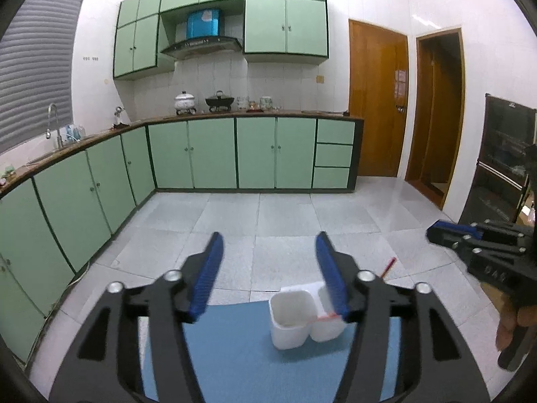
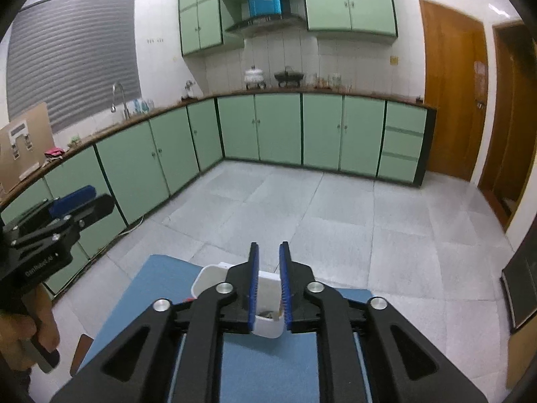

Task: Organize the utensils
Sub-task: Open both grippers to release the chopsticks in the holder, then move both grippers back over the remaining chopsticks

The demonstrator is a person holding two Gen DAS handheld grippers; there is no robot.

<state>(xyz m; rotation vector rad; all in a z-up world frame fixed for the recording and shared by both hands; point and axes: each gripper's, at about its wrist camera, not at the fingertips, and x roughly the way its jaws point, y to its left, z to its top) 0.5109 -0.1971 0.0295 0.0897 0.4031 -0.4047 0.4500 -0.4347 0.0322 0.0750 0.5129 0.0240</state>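
Two grippers over a white caddy on a blue tabletop.
The left gripper [image 1: 268,245] spreads wide, its ribbed blue pads empty; the right gripper [image 2: 269,252] stands narrow with nothing between. The caddy [image 1: 295,319], a glossy two-cell plastic tub with rounded corners, sits near the far edge of the matte tabletop [image 1: 235,352]. Only the left view shows the red-tipped stick [image 1: 387,266] leaning from its right cell. Grey floor tiles [image 2: 335,208] and green cabinets [image 2: 278,127] lie beyond.

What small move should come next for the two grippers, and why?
Probably tilt both down to scan the blue mat. The left gripper is open and empty, the right gripper holds nothing, and the white holder shows one red stick; no loose utensils are visible.
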